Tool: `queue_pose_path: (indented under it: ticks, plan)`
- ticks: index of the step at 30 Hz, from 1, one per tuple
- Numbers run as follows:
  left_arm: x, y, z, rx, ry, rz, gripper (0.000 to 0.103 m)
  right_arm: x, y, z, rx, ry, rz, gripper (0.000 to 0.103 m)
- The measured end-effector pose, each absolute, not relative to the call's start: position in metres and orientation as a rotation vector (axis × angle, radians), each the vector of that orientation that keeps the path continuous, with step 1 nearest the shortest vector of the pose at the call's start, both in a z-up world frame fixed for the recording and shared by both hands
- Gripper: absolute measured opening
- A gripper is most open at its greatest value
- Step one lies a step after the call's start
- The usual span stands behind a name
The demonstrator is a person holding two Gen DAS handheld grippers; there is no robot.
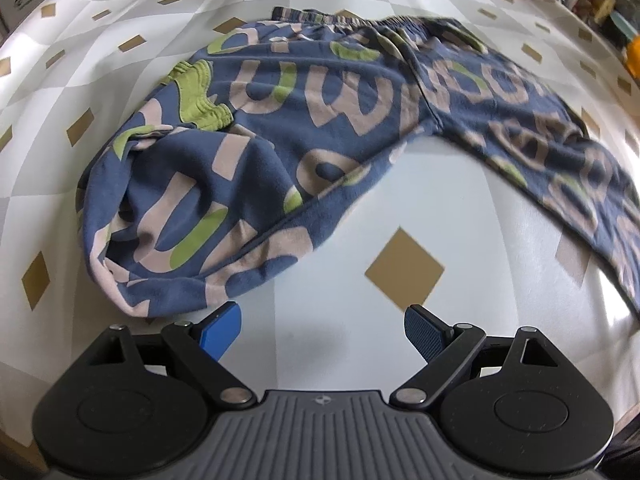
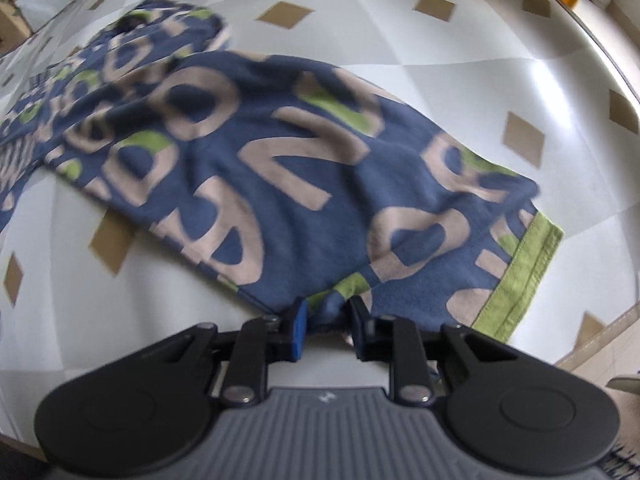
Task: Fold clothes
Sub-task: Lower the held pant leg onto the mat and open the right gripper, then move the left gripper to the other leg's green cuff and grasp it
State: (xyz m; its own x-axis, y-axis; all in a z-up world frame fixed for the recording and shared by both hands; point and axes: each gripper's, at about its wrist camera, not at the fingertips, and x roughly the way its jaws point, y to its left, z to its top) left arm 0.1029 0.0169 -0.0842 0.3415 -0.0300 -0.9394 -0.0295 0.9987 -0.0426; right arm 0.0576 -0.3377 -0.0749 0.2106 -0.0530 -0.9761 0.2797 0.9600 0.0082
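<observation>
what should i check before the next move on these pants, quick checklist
1. Right gripper has cloth between its jaws: ok, a bunch of the pants hem edge sits between the nearly closed pads.
2. Grip is firm enough to lift: cannot tell, only a small pinch of fabric shows.
3. Left gripper free to grasp: ok, jaws wide apart, nothing between them.
4. Left gripper on its leg: not ok, it hangs over bare tablecloth beside the crumpled leg.
5. Pants lie flat: not ok, the left leg is bunched with its green cuff folded back on top.
6. Right cuff flat: ok.
</observation>
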Motion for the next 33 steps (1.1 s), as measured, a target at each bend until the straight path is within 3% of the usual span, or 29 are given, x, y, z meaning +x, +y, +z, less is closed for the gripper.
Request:
queue_pose_path:
  ticks: [11, 16, 22, 27, 33]
  plan:
    - [0.078, 0.027, -0.085, -0.015, 1.231, 0.016, 0.089, 0.04, -0.301, -0.07, 0.168, 1.318, -0.199, 0.023]
    - [0.063, 0.03, -0.083, -0.012, 1.228, 0.024, 0.089, 0.034, -0.291, -0.067, 0.171, 1.294, -0.252, 0.047]
    - [0.053, 0.029, -0.075, -0.015, 1.187, 0.021, 0.089, 0.023, -0.269, -0.05, 0.149, 1.196, -0.243, 0.058]
    - [0.053, 0.033, -0.069, -0.025, 1.146, 0.055, 0.089, 0.026, -0.259, -0.055, 0.3, 1.229, -0.202, 0.06]
    - [0.054, 0.077, -0.068, -0.237, 1.122, 0.206, 0.089, 0.042, -0.219, -0.04, 0.223, 1.21, -0.085, 0.06]
